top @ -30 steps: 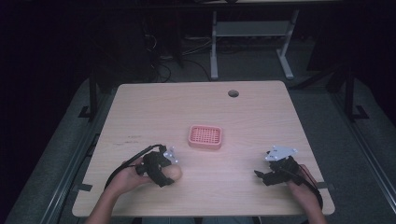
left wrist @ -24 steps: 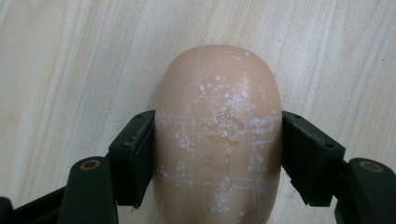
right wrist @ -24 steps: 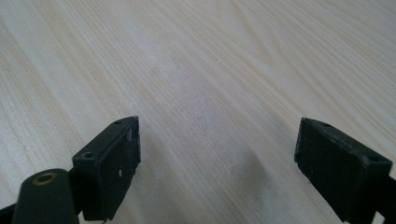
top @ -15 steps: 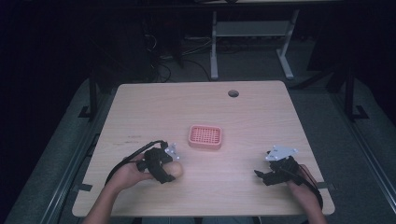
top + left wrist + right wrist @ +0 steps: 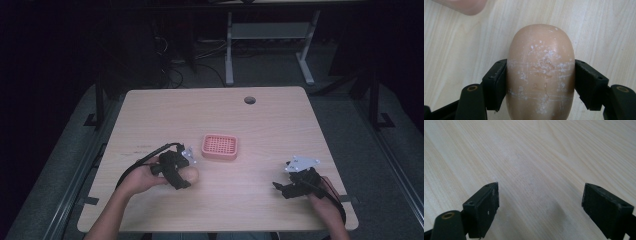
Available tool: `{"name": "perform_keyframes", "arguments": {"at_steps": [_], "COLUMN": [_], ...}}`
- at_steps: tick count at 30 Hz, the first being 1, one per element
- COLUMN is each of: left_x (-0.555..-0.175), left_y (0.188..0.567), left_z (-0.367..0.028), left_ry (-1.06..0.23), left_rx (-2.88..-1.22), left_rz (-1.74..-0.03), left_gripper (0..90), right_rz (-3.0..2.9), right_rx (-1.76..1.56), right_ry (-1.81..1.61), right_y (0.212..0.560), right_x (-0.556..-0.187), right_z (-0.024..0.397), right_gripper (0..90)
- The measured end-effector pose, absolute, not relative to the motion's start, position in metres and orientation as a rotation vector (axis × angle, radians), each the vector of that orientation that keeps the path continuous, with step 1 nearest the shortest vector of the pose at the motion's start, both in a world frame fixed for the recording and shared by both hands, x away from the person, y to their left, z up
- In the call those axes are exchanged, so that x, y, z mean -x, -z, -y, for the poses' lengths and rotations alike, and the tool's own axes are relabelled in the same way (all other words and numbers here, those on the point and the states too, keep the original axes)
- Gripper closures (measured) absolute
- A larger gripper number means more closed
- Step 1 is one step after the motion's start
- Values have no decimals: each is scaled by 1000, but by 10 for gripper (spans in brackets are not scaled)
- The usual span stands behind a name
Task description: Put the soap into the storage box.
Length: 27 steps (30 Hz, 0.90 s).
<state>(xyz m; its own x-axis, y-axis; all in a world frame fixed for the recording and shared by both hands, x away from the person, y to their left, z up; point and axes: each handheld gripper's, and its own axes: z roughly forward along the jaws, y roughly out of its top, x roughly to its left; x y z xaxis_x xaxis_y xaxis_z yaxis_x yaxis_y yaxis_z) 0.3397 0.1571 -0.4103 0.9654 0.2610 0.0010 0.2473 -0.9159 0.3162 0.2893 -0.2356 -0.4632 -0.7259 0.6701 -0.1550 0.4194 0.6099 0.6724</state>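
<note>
A peach oval soap bar (image 5: 541, 72), scuffed with white marks, sits between my left gripper's (image 5: 541, 83) two black jaws, which press on its two sides. In the high view the left gripper (image 5: 184, 176) is at the front left of the table, with the soap bar (image 5: 191, 174) sticking out to its right. A pink perforated dish (image 5: 219, 146) lies on the table's middle, a little beyond and to the right of the soap. My right gripper (image 5: 280, 187) rests at the front right, open (image 5: 540, 202), with bare wood between its jaws.
The light wooden table (image 5: 280, 130) has a round cable hole (image 5: 250, 100) near its far edge. A white desk frame (image 5: 270, 35) and cables stand on the dark floor beyond. A blurred pink edge (image 5: 464, 5) shows at the left gripper view's top left.
My left gripper has moved a little away from the person, toward the pink dish, with the soap bar in it. The right gripper has stayed in place.
</note>
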Motion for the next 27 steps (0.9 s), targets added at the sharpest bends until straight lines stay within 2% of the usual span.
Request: {"name": "perform_keyframes", "arguments": {"at_steps": [27], "left_x": [-369], "left_y": [390], "left_z": [-132], "left_ry": [-35], "left_rx": [-2804], "left_rz": [-335], "left_gripper": [321], "right_rz": [-2418], "right_rx": [-882], "right_ry": [-904], "right_y": [460], "right_x": [-288], "right_z": [237], "right_gripper": [138]}}
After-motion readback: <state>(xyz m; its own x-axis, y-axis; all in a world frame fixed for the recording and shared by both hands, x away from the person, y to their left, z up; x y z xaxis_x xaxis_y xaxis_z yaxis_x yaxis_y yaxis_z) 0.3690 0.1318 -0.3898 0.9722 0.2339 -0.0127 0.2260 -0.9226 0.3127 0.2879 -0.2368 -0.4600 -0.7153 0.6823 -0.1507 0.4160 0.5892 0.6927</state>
